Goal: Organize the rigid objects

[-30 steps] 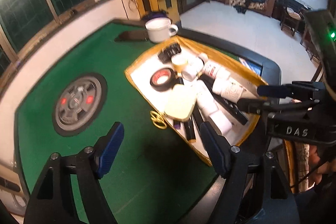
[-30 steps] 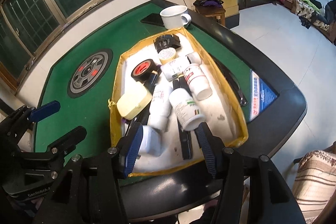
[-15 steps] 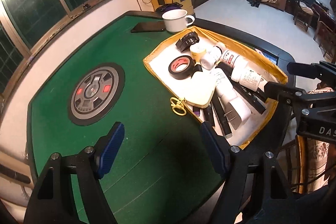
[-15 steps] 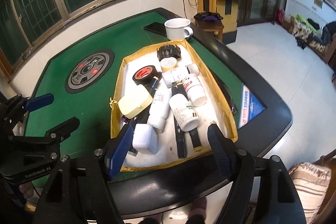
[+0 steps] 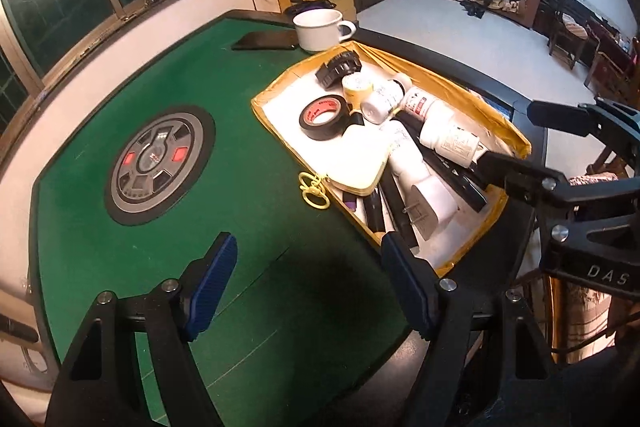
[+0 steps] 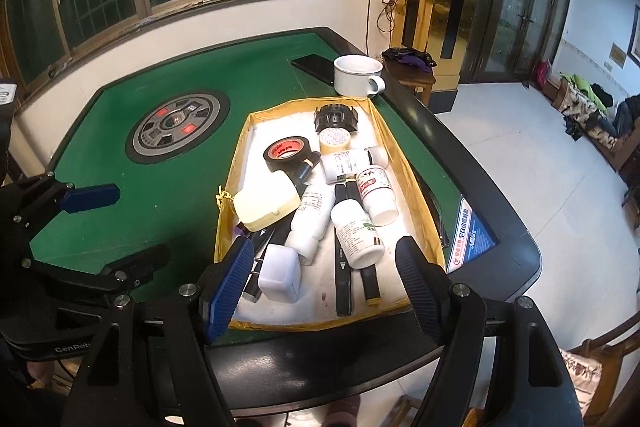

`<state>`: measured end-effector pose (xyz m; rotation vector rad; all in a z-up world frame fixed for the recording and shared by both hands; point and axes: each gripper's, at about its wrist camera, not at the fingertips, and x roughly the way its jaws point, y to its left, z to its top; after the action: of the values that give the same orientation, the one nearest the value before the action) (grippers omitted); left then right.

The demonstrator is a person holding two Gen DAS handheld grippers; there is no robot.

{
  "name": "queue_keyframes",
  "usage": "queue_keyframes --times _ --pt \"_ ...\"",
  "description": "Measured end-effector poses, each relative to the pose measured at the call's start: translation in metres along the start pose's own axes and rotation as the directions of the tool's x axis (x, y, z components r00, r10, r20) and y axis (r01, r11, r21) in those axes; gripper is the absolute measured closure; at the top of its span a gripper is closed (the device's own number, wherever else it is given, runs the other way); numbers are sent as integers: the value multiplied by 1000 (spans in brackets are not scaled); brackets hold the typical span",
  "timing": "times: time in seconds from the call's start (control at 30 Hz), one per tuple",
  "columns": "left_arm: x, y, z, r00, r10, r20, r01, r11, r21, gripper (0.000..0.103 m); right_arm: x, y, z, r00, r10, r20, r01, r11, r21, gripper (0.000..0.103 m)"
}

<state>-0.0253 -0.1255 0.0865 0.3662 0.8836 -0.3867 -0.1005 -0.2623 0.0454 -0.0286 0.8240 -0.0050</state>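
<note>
A yellow-rimmed tray [image 6: 236, 163] [image 5: 512, 131] on the green table holds a jumble: black tape roll [image 6: 287, 153] [image 5: 323, 115], cream case [image 6: 266, 205] [image 5: 356, 159], several white bottles [image 6: 356, 233] [image 5: 450, 139], white charger plug [image 6: 280, 273] [image 5: 432, 207], black markers [image 6: 343, 287], a black gear-like cap [image 6: 335, 115]. My right gripper [image 6: 322, 287] is open and empty, above the tray's near edge. My left gripper [image 5: 308, 287] is open and empty over green felt, left of the tray.
A white mug [image 6: 356, 75] [image 5: 320, 29] and a dark phone [image 6: 314, 67] [image 5: 264, 41] lie beyond the tray. A round grey dial [image 6: 178, 127] [image 5: 158, 163] sits mid-table. The table's black rim [image 6: 480, 187] runs on the right. A window wall stands behind.
Both grippers have pulled back and risen, so the tray looks smaller and farther. The right gripper's jaws have widened. The objects in the tray have not moved.
</note>
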Motion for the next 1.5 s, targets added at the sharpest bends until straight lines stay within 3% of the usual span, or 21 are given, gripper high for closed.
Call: queue_keyframes --times 0.47,0.73,1.5 --pt "-1 4 5 995 97 19 -97 995 -6 28 2 0 -1 998 -69 -9 69 997 -27 34" --pt "12 15 8 996 94 6 -92 989 -115 28 3 -7 1 995 -95 2 95 995 31 34" --pt "18 -3 9 999 48 7 -47 996 -72 28 10 -9 1 996 -86 -3 86 996 35 34"
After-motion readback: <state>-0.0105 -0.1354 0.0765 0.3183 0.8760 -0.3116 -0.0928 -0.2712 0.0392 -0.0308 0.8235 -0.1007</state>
